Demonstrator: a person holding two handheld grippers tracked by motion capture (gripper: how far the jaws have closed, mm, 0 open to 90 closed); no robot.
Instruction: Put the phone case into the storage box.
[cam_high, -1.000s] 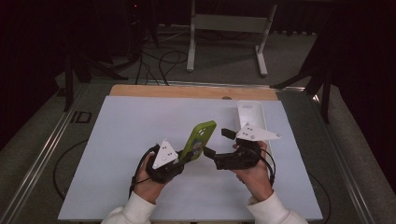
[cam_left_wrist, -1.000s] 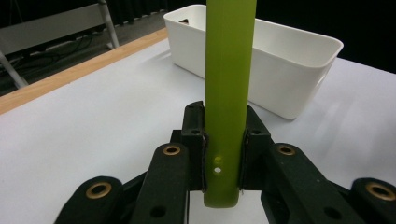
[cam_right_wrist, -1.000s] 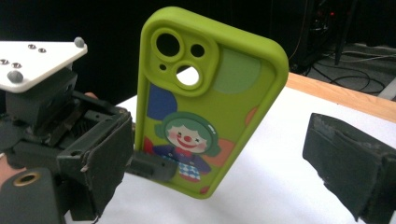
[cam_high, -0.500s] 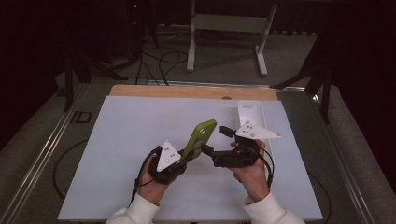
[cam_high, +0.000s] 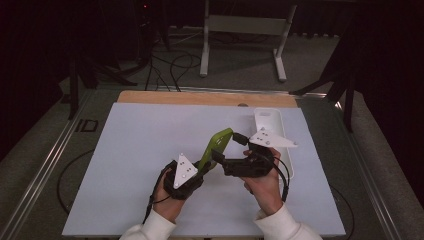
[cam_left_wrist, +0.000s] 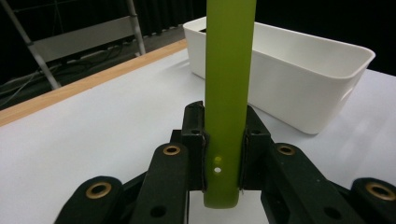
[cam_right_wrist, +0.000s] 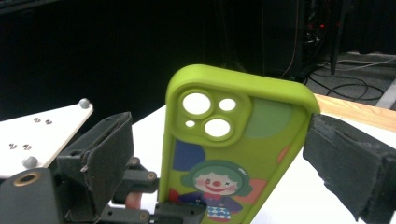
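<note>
A: Left gripper view: left gripper (cam_left_wrist: 223, 154) pinching the bottom end of the green phone case (cam_left_wrist: 229, 93), held upright above the white table (cam_left_wrist: 93, 140).

B: Right gripper (cam_right_wrist: 219, 154)? Spread wide, one jaw on each side of the case (cam_right_wrist: 233, 154), apart from both edges.

A: Probably light, soft and bendy, likely rubbery enough not to slip. Best taken across the long edges, below the camera holes.

B: Around it? White bin (cam_high: 270, 125) just beside, past the right hand (cam_high: 265, 182); wooden strip (cam_high: 200, 98) along the far edge. Nothing between jaws and case.
</note>
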